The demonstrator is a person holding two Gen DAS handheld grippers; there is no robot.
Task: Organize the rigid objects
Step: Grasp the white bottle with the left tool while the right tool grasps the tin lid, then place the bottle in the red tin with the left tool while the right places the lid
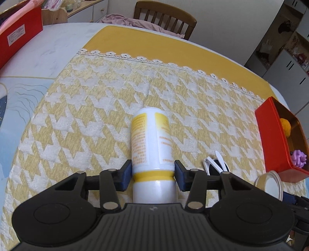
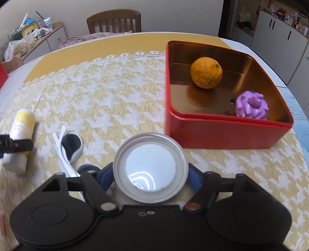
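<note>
A white bottle [image 1: 150,139] with a yellow label and yellow band lies on the houndstooth cloth, pointing away from me. My left gripper [image 1: 153,173] is shut on it near the band, a blue pad pressed to each side. The same bottle [image 2: 22,125] shows at the left edge of the right wrist view. A round metal lid [image 2: 150,168] with a white liner sits between the fingers of my right gripper [image 2: 150,178], whose blue pads touch its rim on both sides. White-framed sunglasses [image 2: 71,146] lie between the bottle and the lid.
A red tin [image 2: 222,131] stands open on the right, holding an orange [image 2: 206,72] and a purple toy [image 2: 252,105]. A second red box [image 1: 17,36] is at the far left of the table. A wooden chair [image 1: 166,15] stands beyond the far edge.
</note>
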